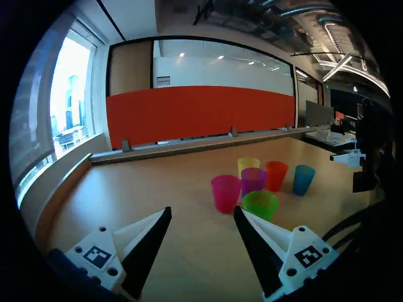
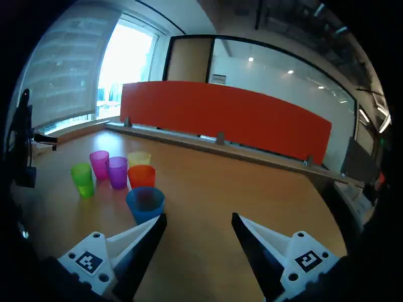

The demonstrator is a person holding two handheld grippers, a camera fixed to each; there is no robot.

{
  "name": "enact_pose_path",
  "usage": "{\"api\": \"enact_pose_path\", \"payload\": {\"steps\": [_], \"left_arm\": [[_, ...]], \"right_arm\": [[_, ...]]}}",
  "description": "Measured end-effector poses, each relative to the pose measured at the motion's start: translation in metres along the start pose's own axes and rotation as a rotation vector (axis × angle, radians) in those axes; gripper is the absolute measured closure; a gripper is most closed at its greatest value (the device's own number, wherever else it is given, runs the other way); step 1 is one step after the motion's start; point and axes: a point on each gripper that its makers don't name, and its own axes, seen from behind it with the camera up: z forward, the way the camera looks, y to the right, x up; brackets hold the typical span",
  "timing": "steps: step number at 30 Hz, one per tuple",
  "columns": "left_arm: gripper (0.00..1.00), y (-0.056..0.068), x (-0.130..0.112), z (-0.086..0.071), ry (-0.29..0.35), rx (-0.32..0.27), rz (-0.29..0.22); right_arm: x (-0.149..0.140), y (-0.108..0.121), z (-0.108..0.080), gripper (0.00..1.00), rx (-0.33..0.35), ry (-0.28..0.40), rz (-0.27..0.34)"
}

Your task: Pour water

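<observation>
Several coloured plastic cups stand grouped on the wooden table [image 1: 166,186]. In the left gripper view the green cup [image 1: 260,204] is nearest, just beyond my right fingertip, with the pink cup [image 1: 225,193], purple cup [image 1: 253,181], yellow cup [image 1: 248,164], orange cup [image 1: 276,175] and blue cup [image 1: 303,179] behind. My left gripper [image 1: 202,214] is open and holds nothing. In the right gripper view the blue cup [image 2: 145,204] stands just ahead of my left finger, the orange cup [image 2: 141,176], purple cup [image 2: 117,171], pink cup [image 2: 99,164], yellow cup [image 2: 139,158] and green cup [image 2: 82,179] beyond. My right gripper [image 2: 198,217] is open, empty.
A red partition [image 1: 201,113] runs along the table's far edge, with a window [image 1: 70,108] to the left. The other gripper [image 1: 350,158] shows at the right edge of the left gripper view. A desk with items [image 1: 330,136] lies behind.
</observation>
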Motion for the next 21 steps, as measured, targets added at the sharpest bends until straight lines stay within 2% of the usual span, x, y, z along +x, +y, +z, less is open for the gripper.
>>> {"api": "enact_pose_path", "payload": {"steps": [12, 21], "left_arm": [[0.09, -0.027, 0.032, -0.018, 0.122, 0.127, 0.008], [0.08, -0.042, 0.034, -0.024, 0.166, 0.186, -0.047]], "right_arm": [[0.031, 0.023, -0.002, 0.00, -0.117, 0.143, 0.052], [0.057, 0.044, -0.012, 0.00, -0.209, 0.253, 0.058]]}}
